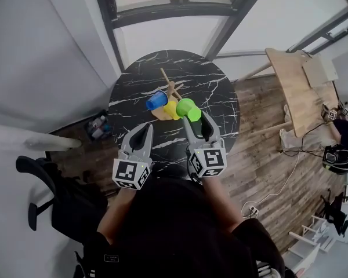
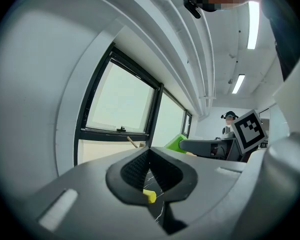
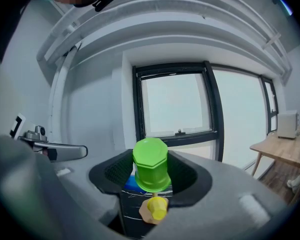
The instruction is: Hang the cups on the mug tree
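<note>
Here, the right gripper (image 1: 198, 120) pinched a green plastic cup (image 3: 151, 166); the left gripper's (image 2: 150, 174) jaws were pressed together.

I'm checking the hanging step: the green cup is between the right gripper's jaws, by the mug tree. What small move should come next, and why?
Probably ease the right gripper forward so the green cup slides onto a peg of the mug tree, and then open. Its jaws grip the cup near the yellow cup, and no view shows it seated on a peg.
</note>
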A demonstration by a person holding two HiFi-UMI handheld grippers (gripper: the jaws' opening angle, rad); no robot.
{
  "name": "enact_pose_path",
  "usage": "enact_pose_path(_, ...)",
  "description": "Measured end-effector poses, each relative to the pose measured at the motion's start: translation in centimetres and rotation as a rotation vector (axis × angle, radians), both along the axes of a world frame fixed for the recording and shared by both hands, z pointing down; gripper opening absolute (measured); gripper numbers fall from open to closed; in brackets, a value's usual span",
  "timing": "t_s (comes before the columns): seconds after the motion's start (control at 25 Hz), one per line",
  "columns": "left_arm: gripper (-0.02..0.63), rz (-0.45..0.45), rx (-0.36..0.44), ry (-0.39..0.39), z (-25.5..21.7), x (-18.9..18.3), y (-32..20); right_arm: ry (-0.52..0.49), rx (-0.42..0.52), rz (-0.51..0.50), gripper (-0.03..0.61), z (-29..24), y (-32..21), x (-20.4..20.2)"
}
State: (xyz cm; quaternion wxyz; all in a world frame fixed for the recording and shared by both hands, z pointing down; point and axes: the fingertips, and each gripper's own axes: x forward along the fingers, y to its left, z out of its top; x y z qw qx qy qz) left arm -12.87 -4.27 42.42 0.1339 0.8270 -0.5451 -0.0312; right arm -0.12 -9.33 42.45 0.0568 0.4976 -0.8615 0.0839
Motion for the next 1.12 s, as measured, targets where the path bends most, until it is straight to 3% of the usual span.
enact_pose_path(1.12, -0.006, -0.031, -0.017, 0.001, 1.1, -1.6, -1.6, 0.037, -0.085, -0.055, 0.213, 6.2, -3.4, -2.9)
